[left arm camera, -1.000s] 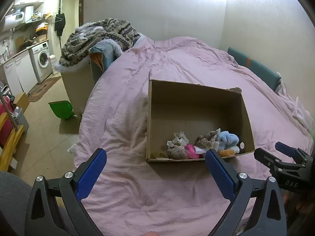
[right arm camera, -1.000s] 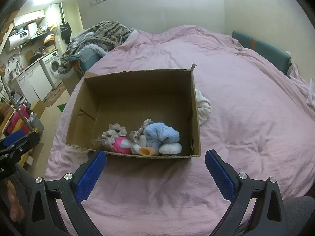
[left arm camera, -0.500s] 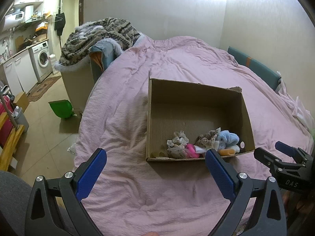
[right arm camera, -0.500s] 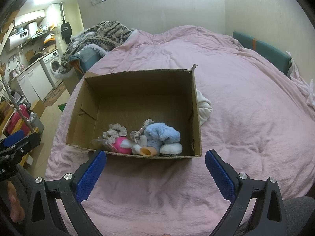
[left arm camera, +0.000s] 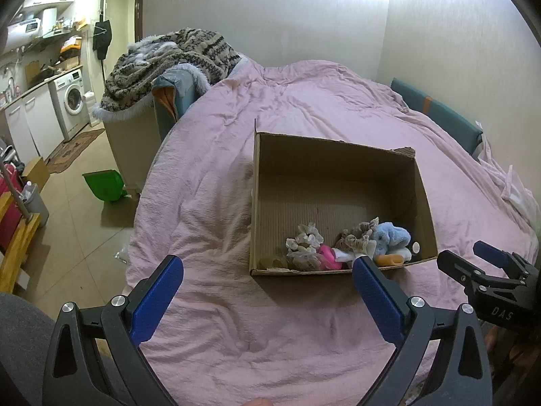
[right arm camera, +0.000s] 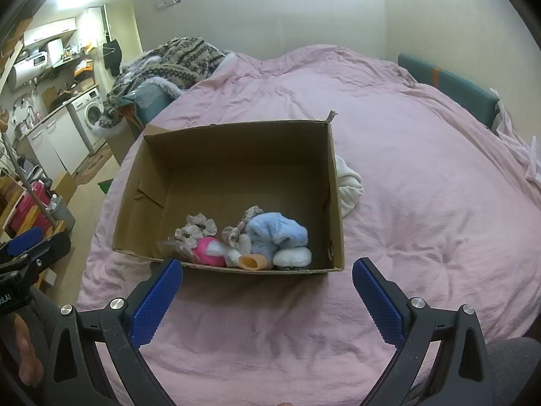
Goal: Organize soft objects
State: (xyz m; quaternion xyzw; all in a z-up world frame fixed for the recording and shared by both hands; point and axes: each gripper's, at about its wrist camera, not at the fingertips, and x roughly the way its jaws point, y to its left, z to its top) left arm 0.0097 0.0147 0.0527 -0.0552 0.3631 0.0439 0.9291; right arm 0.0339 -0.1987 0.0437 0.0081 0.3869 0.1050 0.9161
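Both claws spread apart, empty; fluffy blue plush (right arm camera: 275, 233), pink toy (right arm camera: 206, 248) in cardboard box (right arm camera: 236, 132)

A home studio: pink-covered bed (left arm camera: 304, 118), washing machine (left arm camera: 72, 98), kitchen shelves (left arm camera: 50, 34).

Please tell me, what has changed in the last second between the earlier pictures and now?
Almost nothing. The left gripper and right gripper stay open, empty and hovering before the cardboard box. Nothing was grasped or released. The blue plush toy and the white cloth beside the box did not move.
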